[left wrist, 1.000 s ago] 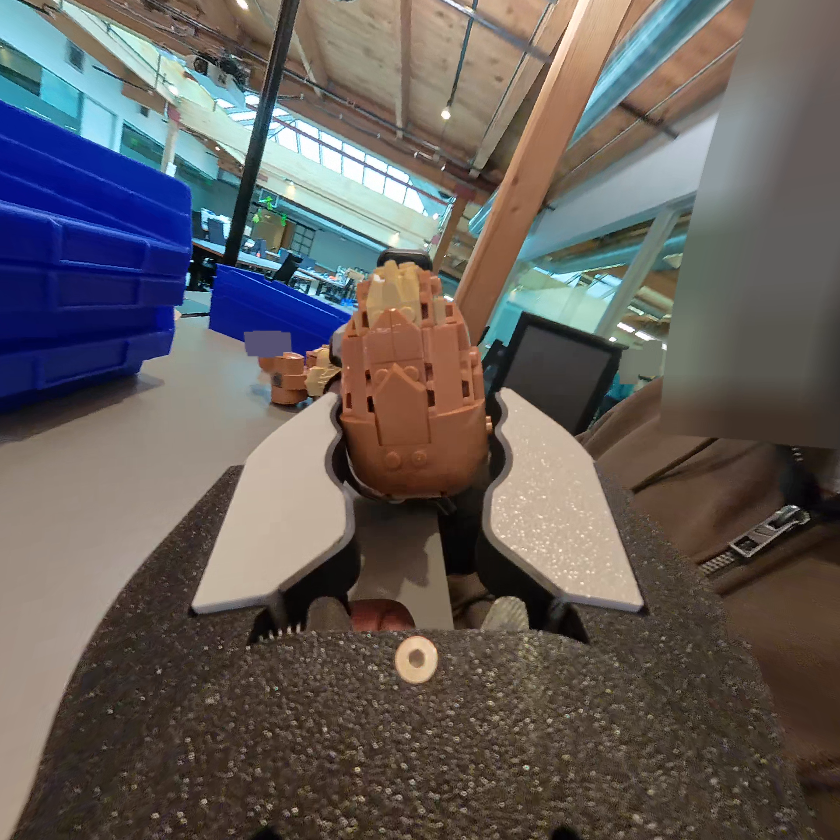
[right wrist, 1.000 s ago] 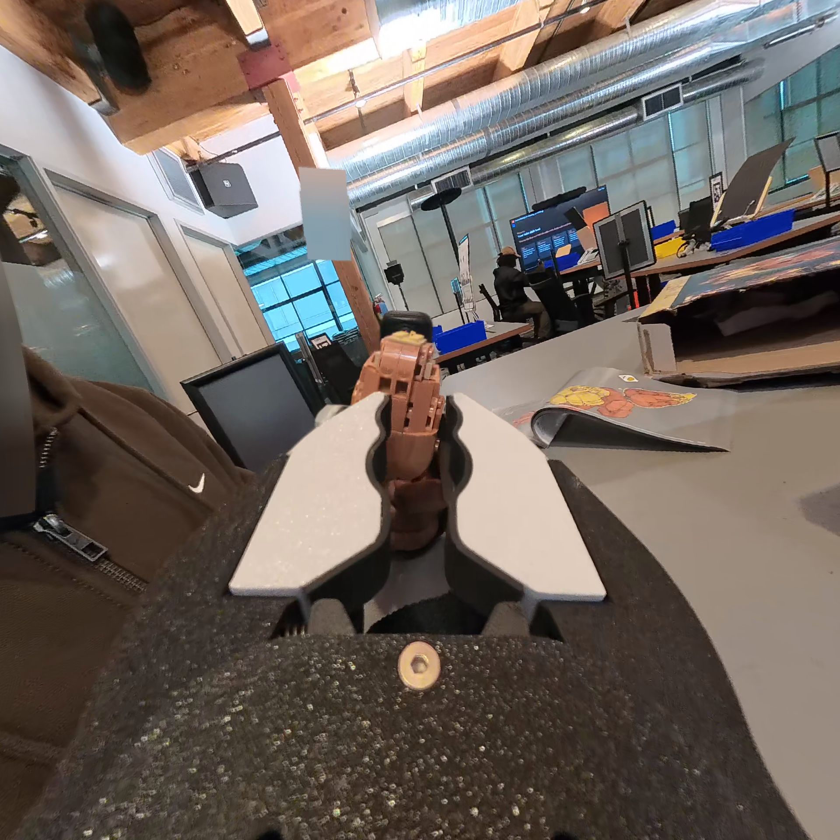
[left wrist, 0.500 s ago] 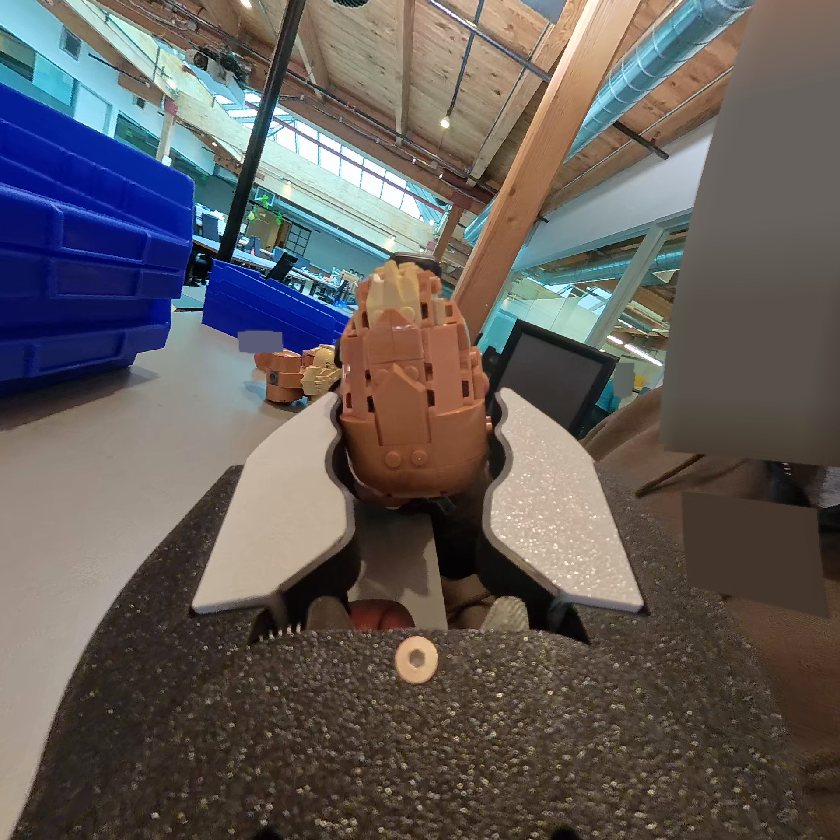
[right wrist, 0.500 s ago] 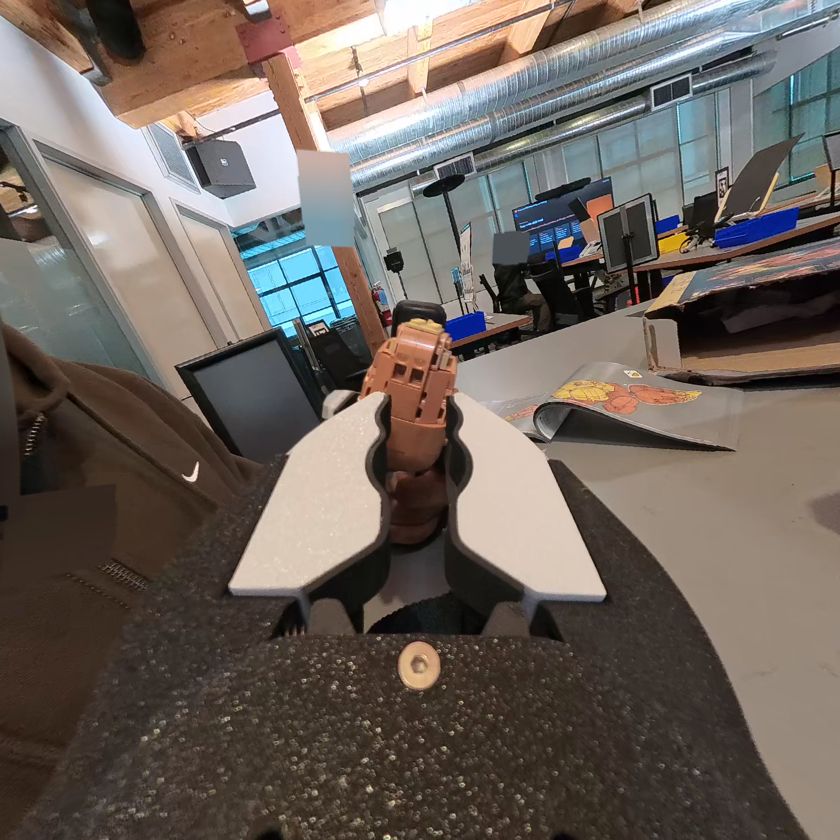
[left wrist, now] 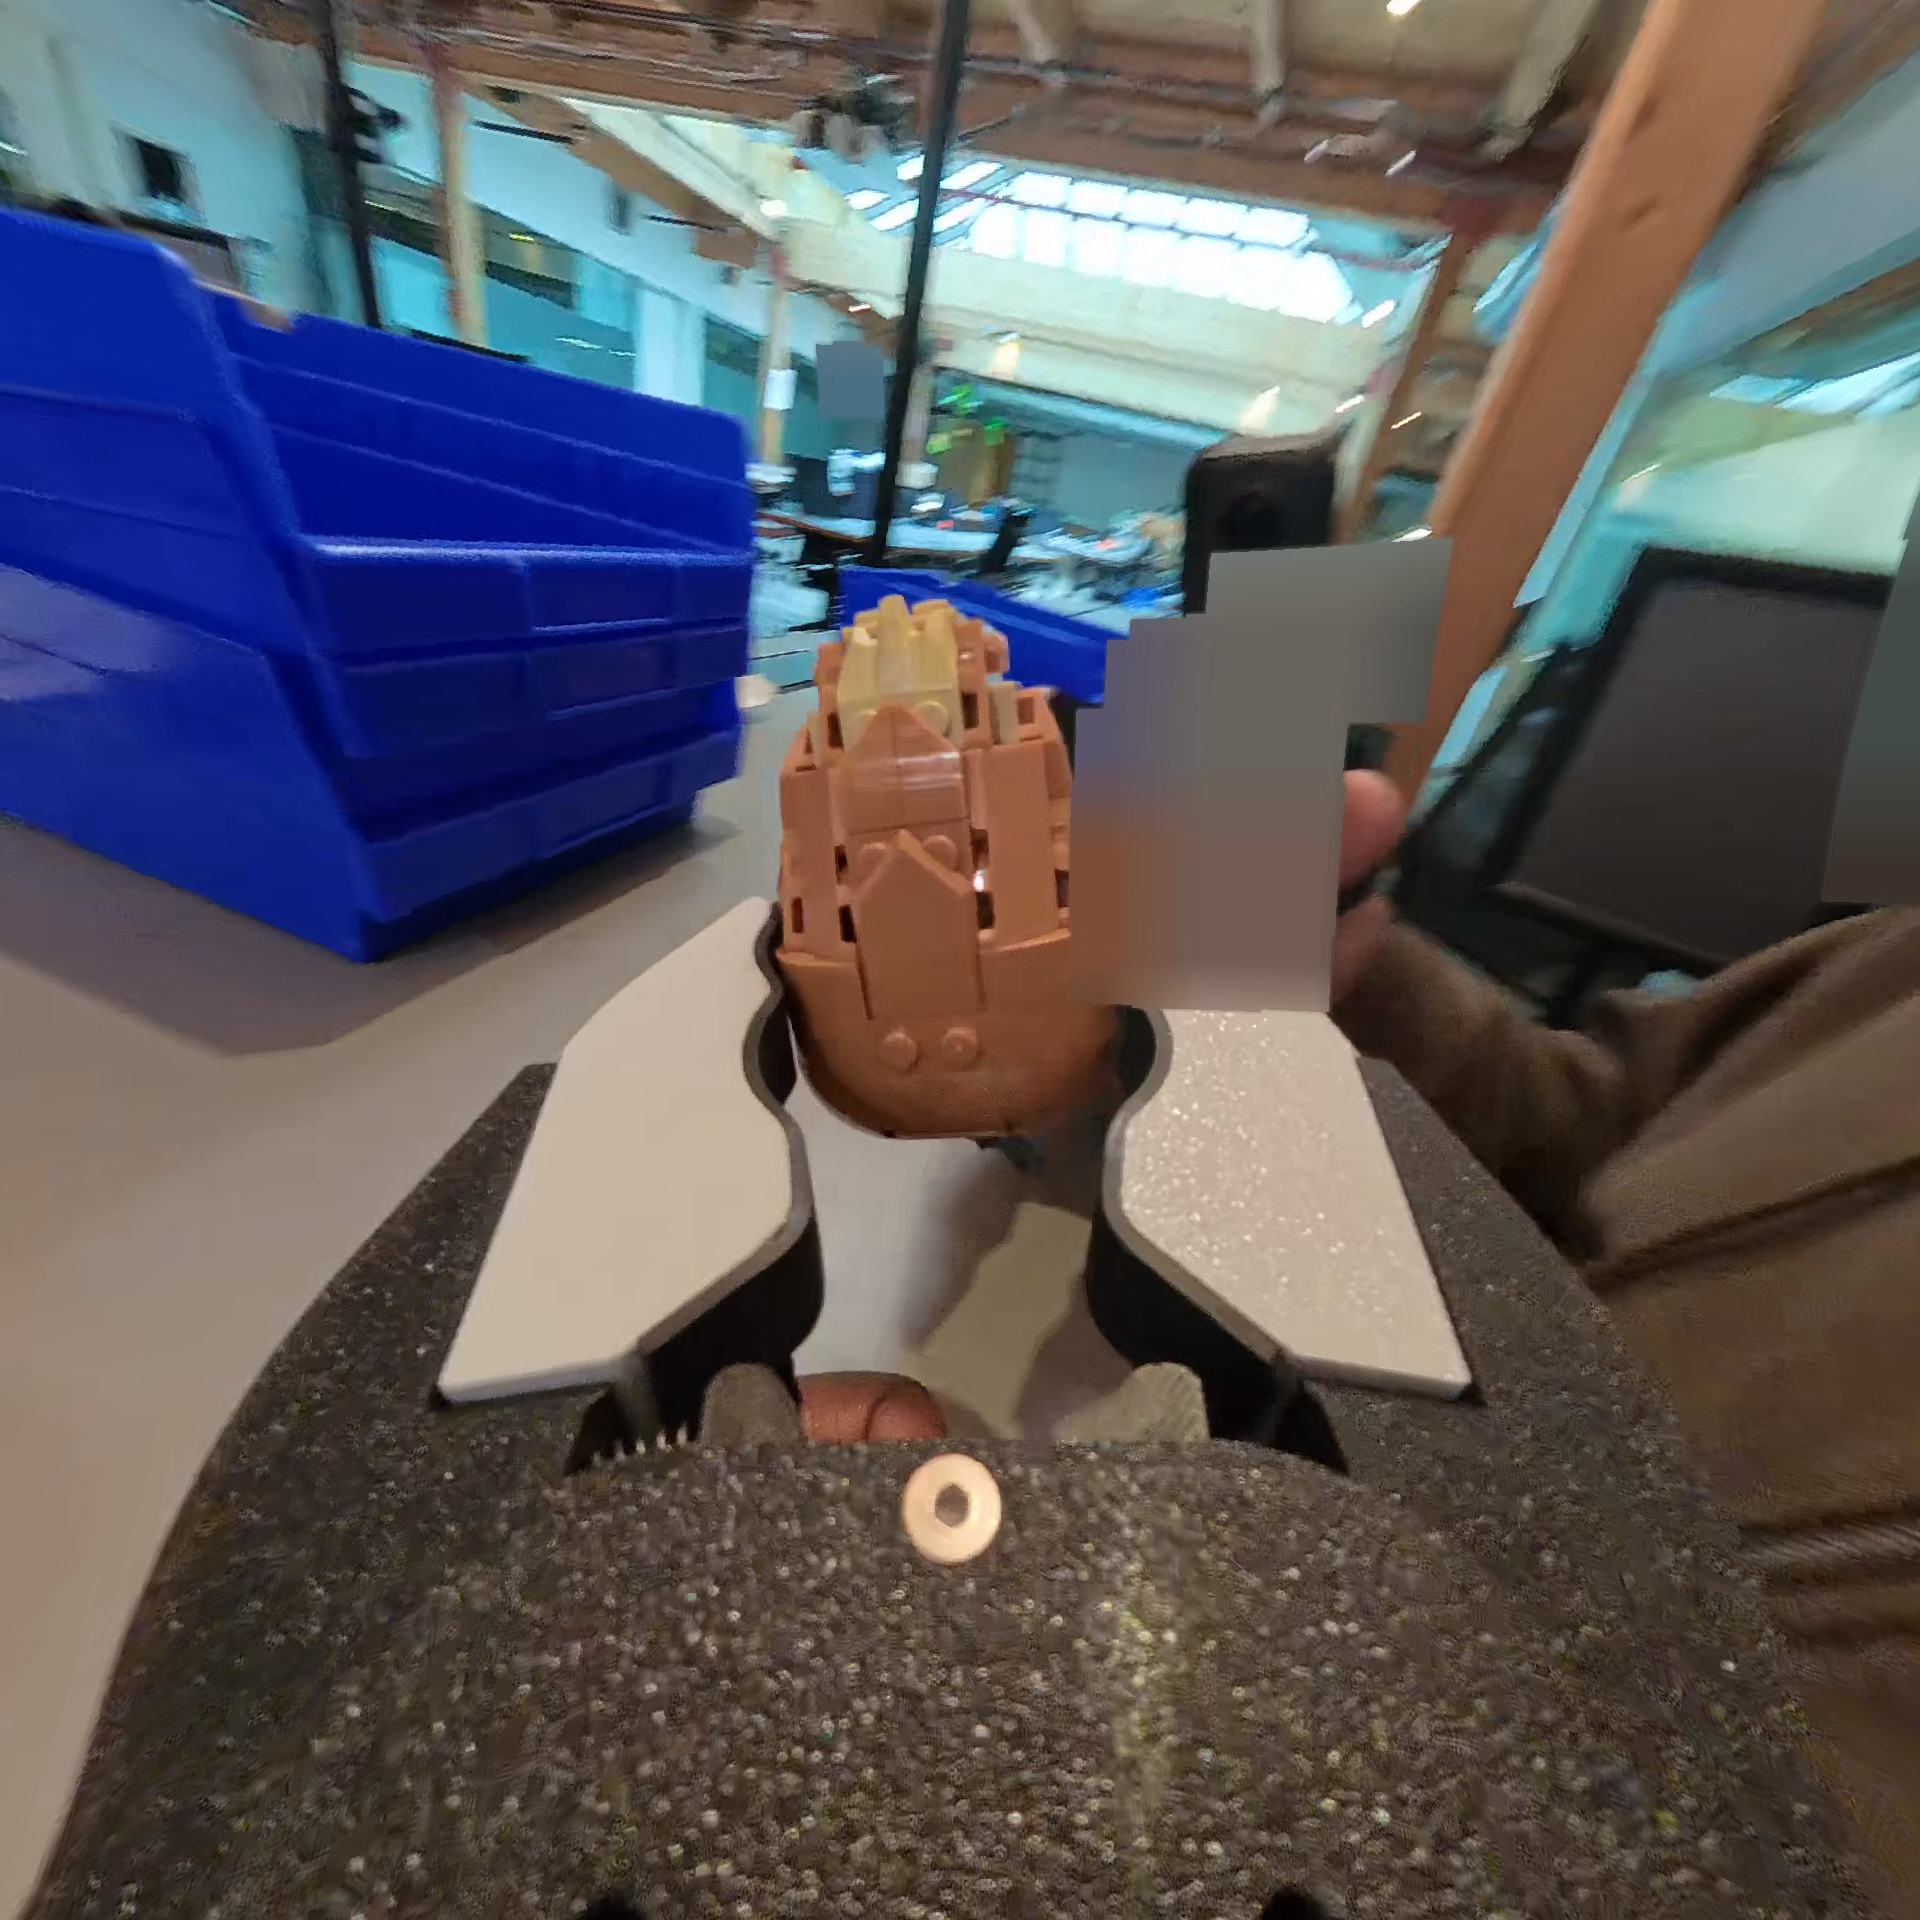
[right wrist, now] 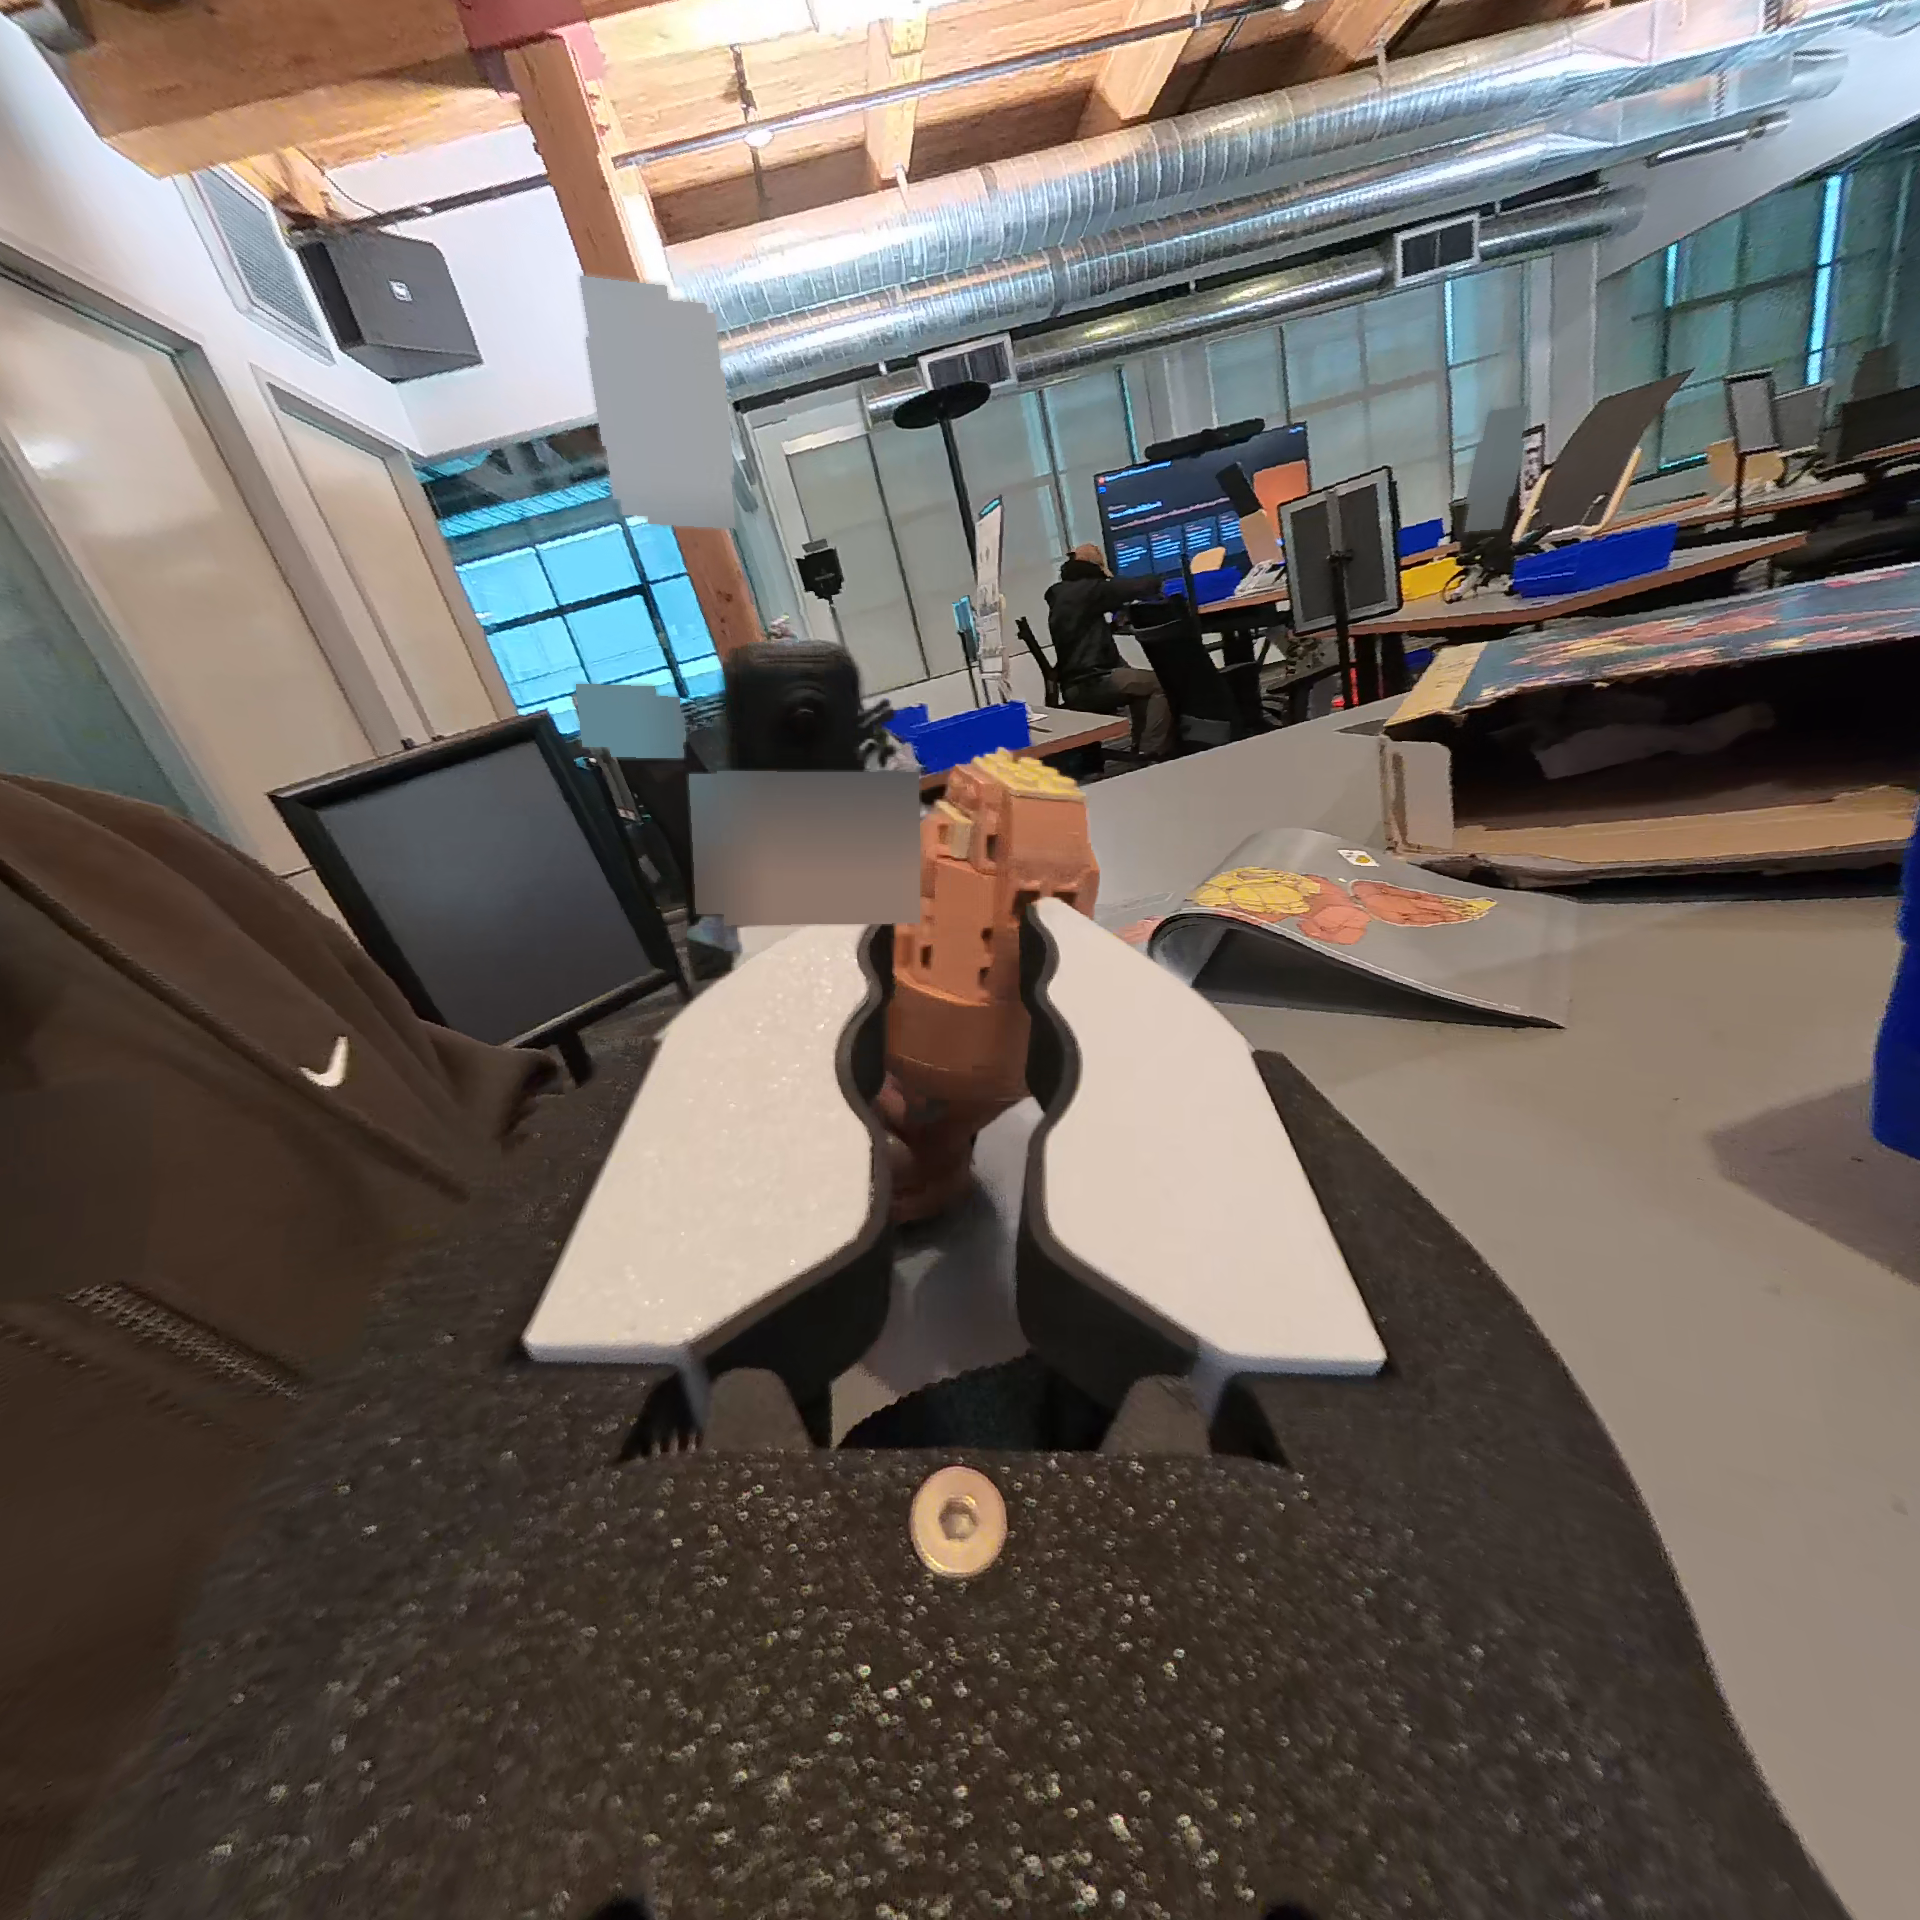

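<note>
A brown brick model with a tan top (left wrist: pixel 925 894) stands upright between the fingers of my left gripper (left wrist: pixel 935 966), which is shut on its lower body. In the right wrist view my right gripper (right wrist: pixel 956 925) is shut on a brown brick model (right wrist: pixel 977 935), seen narrow side on and leaning a little right. The other gripper's black camera block faces each view from just behind the model (left wrist: pixel 1257 499) (right wrist: pixel 790 696), so both grippers seem to hold one model above the grey table (left wrist: pixel 208 1143). A mosaic patch hides the model's right side and my right fingertip in the left wrist view.
Stacked blue bins (left wrist: pixel 364 665) stand on the table at the left. A hand (left wrist: pixel 1361 831) and brown sleeve (left wrist: pixel 1662 1091) are at the right. An open booklet (right wrist: pixel 1351 914), a cardboard box (right wrist: pixel 1662 790) and a blue object (right wrist: pixel 1901 987) lie right; a black screen (right wrist: pixel 468 883) stands left.
Both grippers stay shut on the model. The left view has swung, bringing the blue bins closer to centre; the loose brown pieces on the table are out of sight. The model leans more to the right.
</note>
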The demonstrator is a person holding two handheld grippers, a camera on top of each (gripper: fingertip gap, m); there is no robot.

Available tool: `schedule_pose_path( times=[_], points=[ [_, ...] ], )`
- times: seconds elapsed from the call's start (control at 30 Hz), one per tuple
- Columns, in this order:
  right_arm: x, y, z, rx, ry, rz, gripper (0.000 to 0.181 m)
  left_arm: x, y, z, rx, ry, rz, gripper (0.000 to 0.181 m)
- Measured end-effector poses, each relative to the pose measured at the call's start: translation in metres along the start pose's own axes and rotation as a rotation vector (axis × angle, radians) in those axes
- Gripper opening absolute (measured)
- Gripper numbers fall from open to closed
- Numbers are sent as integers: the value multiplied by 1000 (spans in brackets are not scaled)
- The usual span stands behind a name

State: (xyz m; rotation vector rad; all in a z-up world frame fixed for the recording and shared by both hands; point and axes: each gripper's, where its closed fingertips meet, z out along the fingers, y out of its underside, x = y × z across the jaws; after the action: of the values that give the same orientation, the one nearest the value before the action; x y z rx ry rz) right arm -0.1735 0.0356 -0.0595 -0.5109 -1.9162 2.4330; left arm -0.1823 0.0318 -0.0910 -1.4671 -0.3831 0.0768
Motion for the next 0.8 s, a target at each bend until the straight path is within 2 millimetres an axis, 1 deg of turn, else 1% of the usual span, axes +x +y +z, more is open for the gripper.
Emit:
schedule_pose_path(
  times=[0.07,0.17,0.2,0.27,0.33,0.47,0.63,0.8],
  points=[
    [3,1,0,-3,36,-21,23,-14,3,1,-36,-150,123,61],
    [13,3,0,-11,114,-37,22,-40,7,-4,-125,-433,397,61],
    [16,5,1,-20,145,-38,22,-46,9,-6,-165,-509,483,61],
    [24,10,2,-41,203,-30,22,-54,9,-8,-214,-614,603,61],
    [30,16,4,-67,253,-12,22,-58,6,-12,-219,-675,660,61],
    [30,24,10,-86,264,16,22,-62,3,-16,-241,-745,752,61],
    [30,24,13,-66,262,58,23,-56,1,-14,-261,-780,886,61],
    [31,23,12,-57,260,80,23,-55,2,-12,-281,-792,942,61]
  ],
)
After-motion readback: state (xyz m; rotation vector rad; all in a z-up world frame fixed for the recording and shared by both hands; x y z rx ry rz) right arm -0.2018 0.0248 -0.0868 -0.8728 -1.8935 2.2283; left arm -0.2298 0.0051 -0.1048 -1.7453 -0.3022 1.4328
